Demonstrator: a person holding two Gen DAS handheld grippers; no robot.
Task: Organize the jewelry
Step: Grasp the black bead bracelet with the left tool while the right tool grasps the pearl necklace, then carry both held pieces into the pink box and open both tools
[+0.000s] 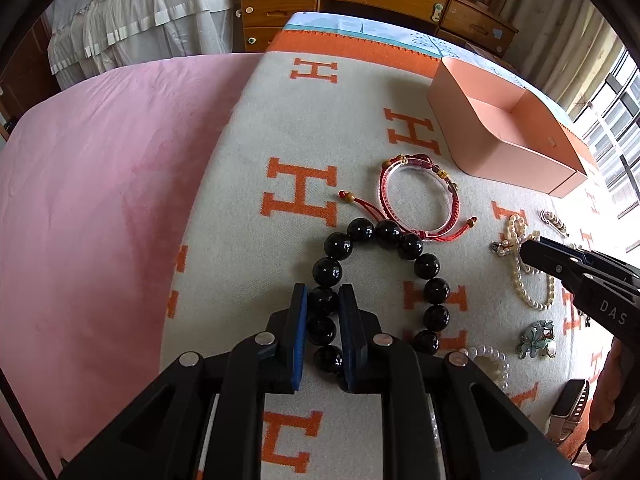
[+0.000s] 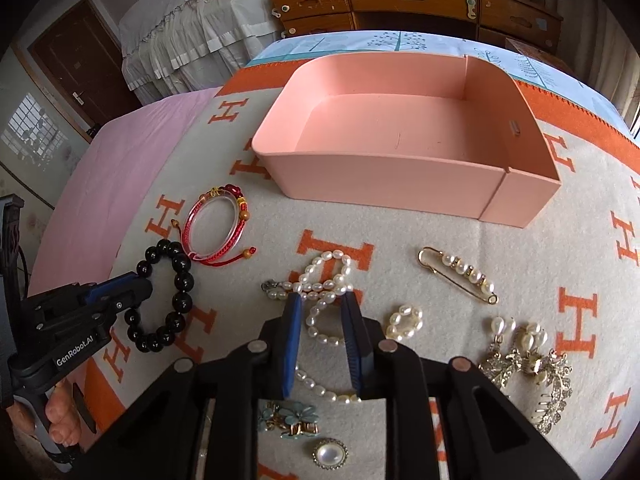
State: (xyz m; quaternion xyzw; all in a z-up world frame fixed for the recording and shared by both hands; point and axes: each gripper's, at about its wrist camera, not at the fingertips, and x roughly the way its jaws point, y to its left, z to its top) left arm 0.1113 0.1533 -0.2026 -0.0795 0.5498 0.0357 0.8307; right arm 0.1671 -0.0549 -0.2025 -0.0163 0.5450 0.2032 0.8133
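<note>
black bead bracelet [image 1: 376, 280] flat, long axis toward pink tray [image 1: 504, 136]

Glossy black bead bracelet [image 1: 376, 280] and lustrous pearl strand [image 2: 324, 296] lie on a matt, felt-like woven blanket [image 1: 248, 128] beside a smooth matt pink plastic tray [image 2: 384, 184], with a worn wooden dresser [image 2: 416, 4] behind

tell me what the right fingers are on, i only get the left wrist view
observer: The right gripper has a loop of the pearl necklace between its fingers, which look closed on it.
operator: anything in the box yet
observer: No, the floor of the pink box is bare right across.
operator: what else lies past the necklace on that side
observer: A small pearl ring and a heap of crystal brooches.
</note>
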